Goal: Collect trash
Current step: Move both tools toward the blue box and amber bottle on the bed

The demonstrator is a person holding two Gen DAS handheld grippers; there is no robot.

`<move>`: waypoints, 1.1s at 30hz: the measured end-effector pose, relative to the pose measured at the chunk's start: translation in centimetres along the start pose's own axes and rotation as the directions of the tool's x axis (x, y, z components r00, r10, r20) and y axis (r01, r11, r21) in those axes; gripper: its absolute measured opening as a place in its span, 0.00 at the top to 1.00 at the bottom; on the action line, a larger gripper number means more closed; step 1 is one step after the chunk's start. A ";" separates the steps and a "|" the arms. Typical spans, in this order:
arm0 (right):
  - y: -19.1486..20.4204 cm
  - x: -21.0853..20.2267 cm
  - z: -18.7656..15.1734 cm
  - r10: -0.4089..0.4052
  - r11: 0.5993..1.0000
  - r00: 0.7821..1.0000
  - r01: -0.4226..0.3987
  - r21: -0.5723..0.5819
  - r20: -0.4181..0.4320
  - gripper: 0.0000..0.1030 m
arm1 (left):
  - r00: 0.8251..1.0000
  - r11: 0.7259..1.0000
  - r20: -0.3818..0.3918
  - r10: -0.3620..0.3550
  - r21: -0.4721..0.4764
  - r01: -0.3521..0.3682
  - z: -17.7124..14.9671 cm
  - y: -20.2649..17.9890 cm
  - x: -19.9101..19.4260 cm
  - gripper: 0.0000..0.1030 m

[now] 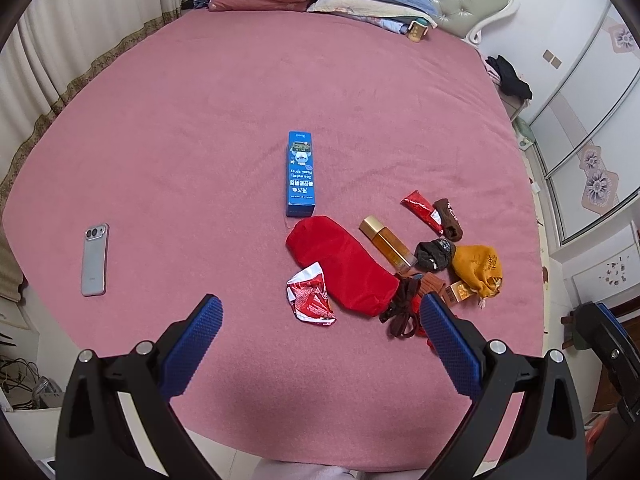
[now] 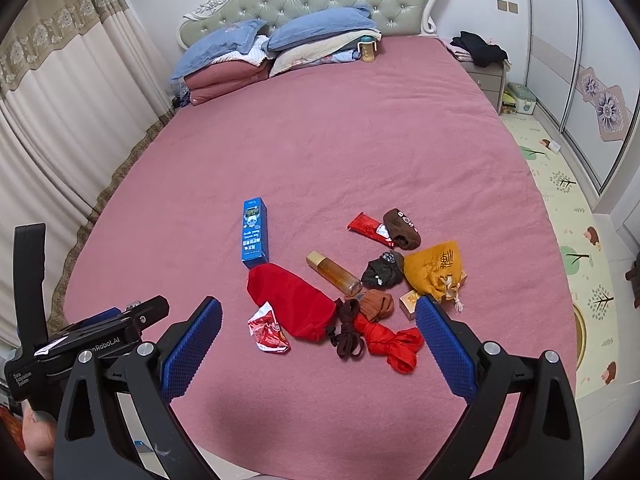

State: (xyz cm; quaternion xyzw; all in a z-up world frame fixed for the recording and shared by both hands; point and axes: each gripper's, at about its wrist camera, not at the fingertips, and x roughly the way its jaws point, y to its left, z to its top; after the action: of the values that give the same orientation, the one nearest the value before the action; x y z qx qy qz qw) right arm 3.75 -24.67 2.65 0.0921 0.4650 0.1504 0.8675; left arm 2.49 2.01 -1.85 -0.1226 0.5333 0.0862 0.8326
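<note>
A crumpled red-and-white wrapper (image 1: 310, 298) (image 2: 267, 330) lies on the pink bed next to a red velvet pouch (image 1: 344, 266) (image 2: 292, 300). A blue nasal-spray box (image 1: 301, 174) (image 2: 254, 232) lies behind them. A red sachet (image 1: 423, 212) (image 2: 370, 229), an amber bottle (image 1: 387, 244) (image 2: 334, 273), a yellow pouch (image 1: 478, 268) (image 2: 434, 270) and balled socks (image 2: 382, 270) sit to the right. My left gripper (image 1: 320, 312) is open, just short of the wrapper. My right gripper (image 2: 318, 316) is open above the pile's near edge.
A grey phone (image 1: 95, 260) lies at the left of the bed. Pillows and folded bedding (image 2: 280, 48) are stacked at the headboard. A nightstand (image 2: 486, 76) and a play mat (image 2: 560, 200) lie to the right of the bed. Curtains (image 2: 60, 120) hang at the left.
</note>
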 end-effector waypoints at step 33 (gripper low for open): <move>0.9 3.9 1.7 0.024 0.999 0.997 -0.026 -0.019 -0.069 0.18 | 0.998 1.000 -0.058 0.017 -0.003 -0.017 2.8 0.0 4.0 0.04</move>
State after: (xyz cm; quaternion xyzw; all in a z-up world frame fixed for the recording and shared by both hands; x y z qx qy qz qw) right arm 7.02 -22.52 0.79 0.0843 0.4919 0.1689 0.8499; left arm 6.62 2.92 -4.35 -0.1217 0.5580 0.0906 0.8159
